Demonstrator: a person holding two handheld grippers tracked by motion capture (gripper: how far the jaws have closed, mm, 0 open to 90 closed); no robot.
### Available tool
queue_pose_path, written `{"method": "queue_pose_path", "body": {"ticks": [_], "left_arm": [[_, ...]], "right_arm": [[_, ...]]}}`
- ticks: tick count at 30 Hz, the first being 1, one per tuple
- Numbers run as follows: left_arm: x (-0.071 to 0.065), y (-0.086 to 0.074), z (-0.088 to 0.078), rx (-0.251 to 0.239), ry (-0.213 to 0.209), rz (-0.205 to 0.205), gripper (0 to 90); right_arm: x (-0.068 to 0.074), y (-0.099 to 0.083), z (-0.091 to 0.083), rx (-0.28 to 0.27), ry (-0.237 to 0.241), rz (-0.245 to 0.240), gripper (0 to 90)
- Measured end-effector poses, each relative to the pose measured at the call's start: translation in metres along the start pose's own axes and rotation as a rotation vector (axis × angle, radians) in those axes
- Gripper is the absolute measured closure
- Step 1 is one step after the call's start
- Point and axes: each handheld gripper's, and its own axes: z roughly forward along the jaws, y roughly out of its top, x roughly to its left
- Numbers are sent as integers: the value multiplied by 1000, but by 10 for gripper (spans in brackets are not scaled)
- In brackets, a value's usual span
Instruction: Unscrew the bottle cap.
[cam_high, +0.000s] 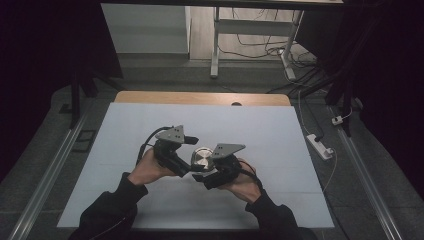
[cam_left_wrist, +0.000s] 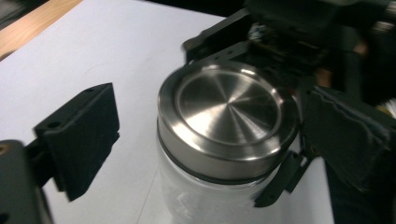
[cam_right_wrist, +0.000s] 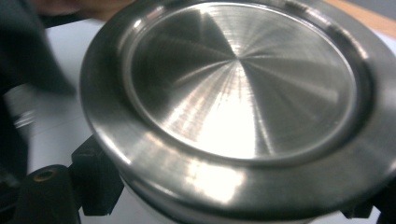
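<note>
I clamp the glass jar (cam_left_wrist: 205, 196) with my right gripper (cam_high: 210, 176) near the table's (cam_high: 280, 150) front edge, steadying it; my left gripper (cam_high: 192, 167) straddles the steel lid (cam_left_wrist: 227, 114), jaws apart, not gripping.

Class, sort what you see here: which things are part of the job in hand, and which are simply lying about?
Part of the job:
- jar, clear body
- metal lid on the jar
- left gripper, jaws open either side of the lid
- right gripper, shut on the jar below the lid

Lying about:
- power strip on the floor
- cables under the far desk
- white mat covering the table
</note>
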Motion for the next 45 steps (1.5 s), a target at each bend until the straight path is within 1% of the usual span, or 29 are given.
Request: {"method": "queue_pose_path", "body": {"ticks": [1, 2, 3, 6, 8, 10, 13, 14, 15, 16, 17, 18, 19, 20, 22, 24, 27, 28, 30, 31, 32, 35, 36, 38, 40, 42, 43, 44, 45], "left_arm": [[-1, -1, -2, 9, -41, 32, 99], [-5, -1, -2, 38, -84, 94, 108], [-5, -1, -2, 38, -84, 94, 117], [-8, -1, 1, 74, -81, 129, 138], [-8, -2, 2, 70, -75, 123, 193], [-9, -2, 3, 64, -59, 118, 199], [-11, 0, 8, 59, 7, 77, 201], [-13, 2, 13, 52, 77, 33, 201], [-13, 2, 13, 52, 77, 33, 201], [-15, 4, 17, 46, 123, 3, 201], [-18, 6, 22, 37, 174, -28, 201], [-21, 7, 26, 33, 225, -56, 201], [-23, 9, 30, 31, 266, -78, 200], [-25, 10, 33, 30, 287, -85, 198], [-22, 11, 32, 20, 235, -76, 129], [-17, 10, 24, 0, 193, -72, 91], [-8, 7, 7, -24, 96, -49, 72], [-6, 5, 3, -24, 44, -30, 82], [-5, 4, -2, -4, 9, 19, 93], [-6, 2, -3, 28, -39, 73, 96], [-6, 2, -3, 28, -39, 73, 99], [-9, 1, 0, 73, -86, 124, 118], [-10, 0, 1, 79, -87, 135, 124], [-10, 0, 5, 93, -110, 142, 153], [-10, -1, 7, 82, -119, 142, 196], [-11, -1, 8, 69, -87, 123, 199], [-10, 0, 11, 60, -40, 96, 200], [-10, 0, 11, 60, -40, 96, 200], [-11, 1, 13, 51, -9, 78, 200]], "right_arm": [[5, 0, 2, 8, 31, -20, 148], [7, 1, 3, 12, 45, -31, 148], [9, 1, 4, 15, 57, -39, 148], [12, 2, 5, 23, 71, -57, 148], [14, 2, 6, 27, 75, -67, 148], [14, 2, 6, 29, 62, -66, 148], [11, 2, 5, 30, 36, -52, 148], [7, 1, 5, 26, 4, -25, 148], [7, 1, 5, 26, 4, -25, 148], [3, 0, 4, 22, -46, 12, 148], [3, 0, 4, 22, -46, 12, 148], [0, -1, 3, 19, -69, 33, 148], [-2, -1, 3, 16, -93, 55, 148], [-4, -2, 3, 19, -117, 67, 148], [-5, -3, 1, 11, -133, 70, 148], [-5, -2, -1, -2, -119, 68, 148], [-4, 0, -4, -14, -71, 43, 148], [-3, 1, -4, -13, -52, 31, 148], [2, 1, -1, 1, 14, -15, 148], [5, 1, 0, 5, 32, -27, 148], [5, 1, 0, 5, 32, -27, 148], [14, 2, 4, 15, 87, -70, 148], [16, 3, 4, 18, 99, -83, 148], [19, 3, 4, 20, 112, -100, 148], [19, 4, 4, 25, 107, -114, 148], [18, 4, 3, 14, 84, -82, 148], [16, 4, 3, 15, 69, -71, 148], [16, 4, 3, 15, 69, -71, 148], [14, 3, 3, 14, 47, -62, 148]]}}
